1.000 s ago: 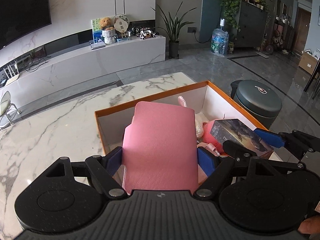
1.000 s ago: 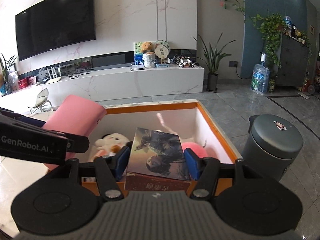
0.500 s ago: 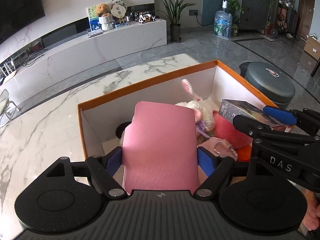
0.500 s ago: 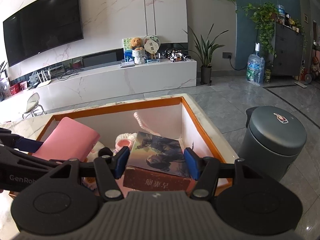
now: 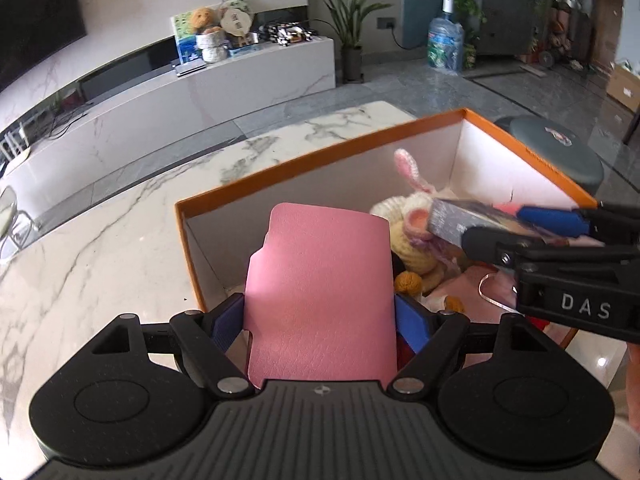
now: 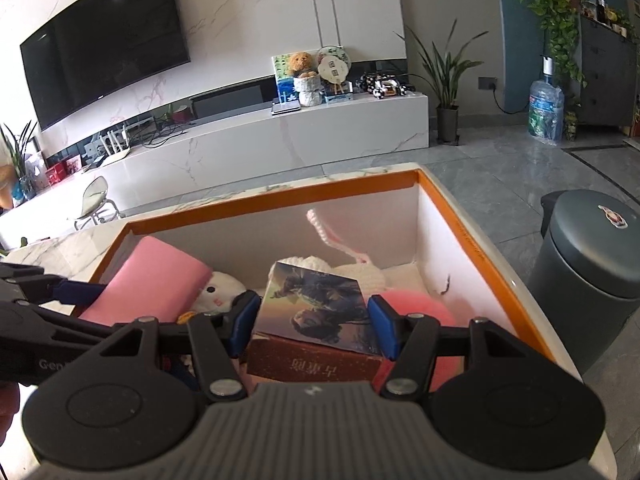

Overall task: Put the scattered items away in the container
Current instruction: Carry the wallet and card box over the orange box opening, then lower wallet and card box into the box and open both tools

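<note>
In the left wrist view, the left tongs (image 5: 320,316) are clenched on a pink leather wallet (image 5: 320,288), with a blue pad pressed on each side of it. The wallet is held above the near left part of the orange box (image 5: 320,152), which stands on the marble counter (image 5: 100,220). Inside the box, right of the wallet, lies a white knitted bunny (image 5: 412,224) with a pink ear pointing up. On the right side of the box the right tongs (image 5: 532,232) come in, holding a dark book (image 5: 460,220) over the toys. Behind the box, on the floor, stands a grey bin (image 5: 560,144). In the right wrist view, the right tongs (image 6: 312,320) grip the book (image 6: 316,304) by its two edges, and the book hangs over the middle of the box (image 6: 272,204), tilted with its far end lower. Under it and to its right in the box is a round pink thing (image 6: 416,308); what it is cannot be told. The wallet (image 6: 152,280) is at the left side of the box, held by the left tongs (image 6: 80,292), and a small white plush (image 6: 220,292) lies between the wallet and the book. The bin (image 6: 588,264) stands right of the box.
</note>
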A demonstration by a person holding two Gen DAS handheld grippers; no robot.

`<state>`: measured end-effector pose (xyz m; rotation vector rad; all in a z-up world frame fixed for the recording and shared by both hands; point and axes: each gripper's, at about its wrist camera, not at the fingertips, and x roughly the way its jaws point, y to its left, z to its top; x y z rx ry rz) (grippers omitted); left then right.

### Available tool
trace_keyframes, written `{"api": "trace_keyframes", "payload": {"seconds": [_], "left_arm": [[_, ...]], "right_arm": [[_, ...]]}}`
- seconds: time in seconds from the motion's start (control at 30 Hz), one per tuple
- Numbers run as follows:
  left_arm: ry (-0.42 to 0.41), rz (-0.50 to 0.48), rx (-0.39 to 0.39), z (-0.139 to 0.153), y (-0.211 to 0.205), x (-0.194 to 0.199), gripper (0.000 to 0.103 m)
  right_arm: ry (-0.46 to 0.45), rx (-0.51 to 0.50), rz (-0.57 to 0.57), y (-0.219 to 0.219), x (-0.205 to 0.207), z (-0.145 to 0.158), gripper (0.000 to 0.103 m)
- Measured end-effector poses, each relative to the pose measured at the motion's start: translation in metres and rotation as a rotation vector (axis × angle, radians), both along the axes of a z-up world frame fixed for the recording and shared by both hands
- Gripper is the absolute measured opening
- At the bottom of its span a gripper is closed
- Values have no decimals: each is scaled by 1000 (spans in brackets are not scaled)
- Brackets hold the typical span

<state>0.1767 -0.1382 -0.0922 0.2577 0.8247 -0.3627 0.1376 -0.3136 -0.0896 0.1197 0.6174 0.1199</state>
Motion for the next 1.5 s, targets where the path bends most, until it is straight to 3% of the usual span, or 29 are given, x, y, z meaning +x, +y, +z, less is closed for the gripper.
{"api": "trace_keyframes", "payload": {"seconds": [0.13,0.6,1.13,1.33,1.5], "left_arm": [[15,-35,-22,-2,-1,0,93],[25,-76,-61,-1,5,-8,94],[63,-66,-78,0,5,-11,94],[76,-48,-139,3,7,-10,94],[64,-47,-93,-1,1,-10,95]], "right_arm": [[-5,-19,30,11,3,1,62],[94,67,38,15,5,-1,60],[130,137,1,7,-1,11,62],[134,145,-9,8,-4,11,62],[129,149,-20,8,-6,11,62]]}}
